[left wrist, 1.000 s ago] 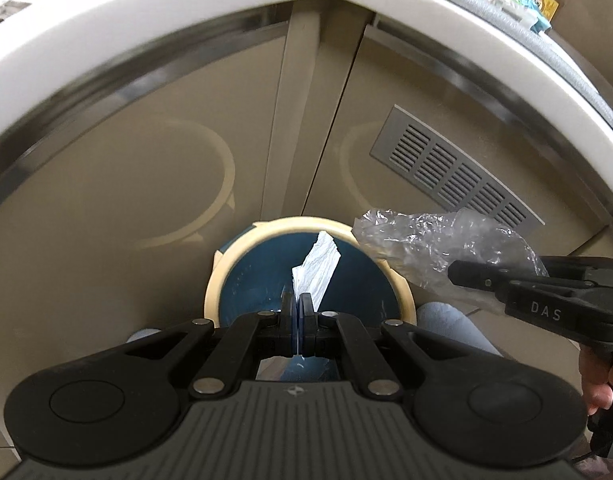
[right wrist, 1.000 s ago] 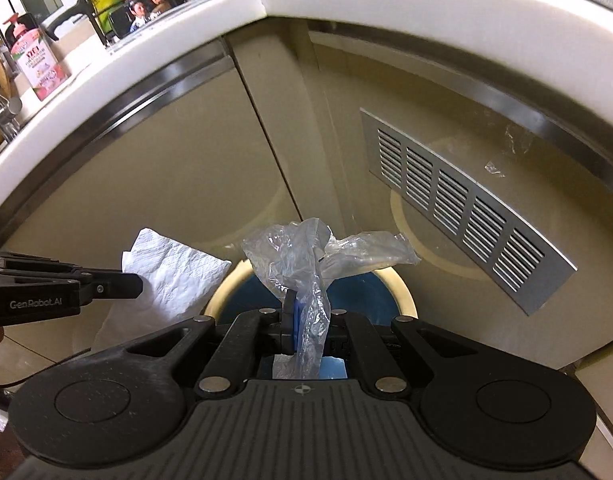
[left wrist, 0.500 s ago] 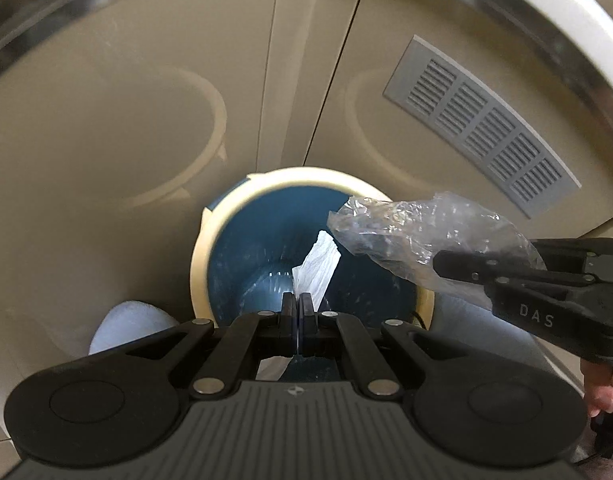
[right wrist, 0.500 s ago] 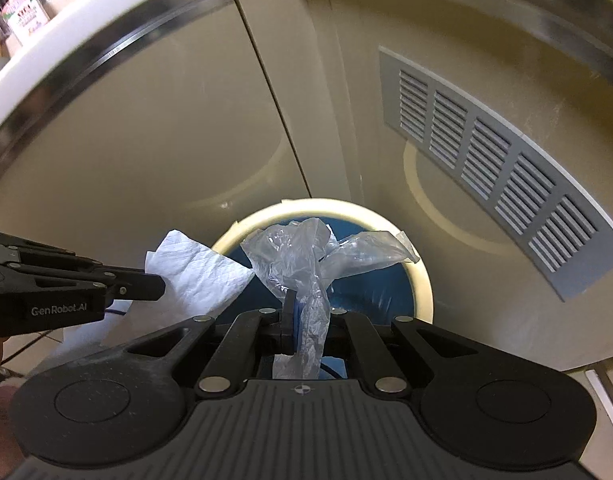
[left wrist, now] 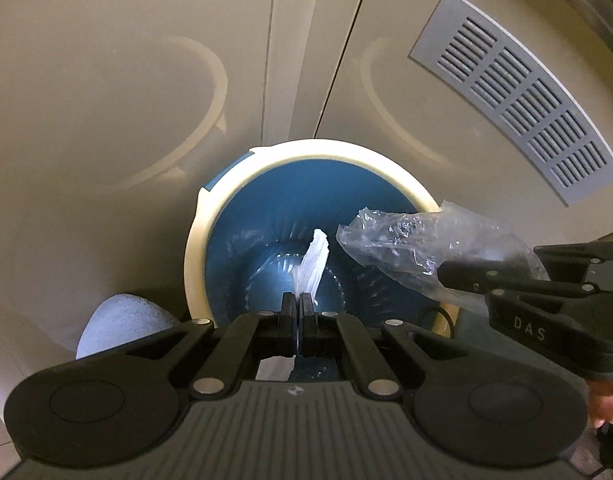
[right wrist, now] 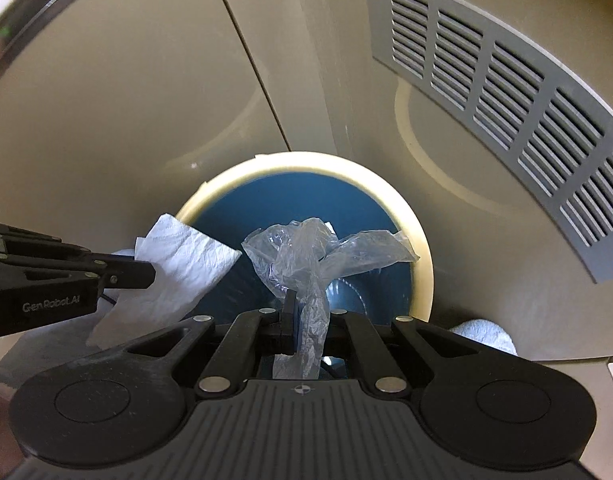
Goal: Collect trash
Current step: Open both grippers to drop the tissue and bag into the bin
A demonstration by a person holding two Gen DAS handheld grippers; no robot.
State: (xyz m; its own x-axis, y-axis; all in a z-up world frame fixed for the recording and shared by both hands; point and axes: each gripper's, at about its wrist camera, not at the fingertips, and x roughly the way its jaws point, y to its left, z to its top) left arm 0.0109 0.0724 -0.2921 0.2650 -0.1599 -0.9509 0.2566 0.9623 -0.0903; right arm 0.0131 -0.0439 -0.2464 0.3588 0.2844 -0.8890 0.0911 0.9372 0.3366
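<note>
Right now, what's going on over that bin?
A person is holding both grippers above the open blue bin with a cream rim. The left gripper is shut on a white paper napkin, and the right gripper is shut on a crumpled clear plastic bag. Both pieces hang over the bin's mouth, not yet dropped. The bin stands against beige cabinet doors, one with a grey vent.

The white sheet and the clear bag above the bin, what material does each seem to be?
White sheet: probably tissue paper, matte with a quilted embossed texture. Clear bag: thin plastic film, see-through, glossy, finely crinkled.
</note>
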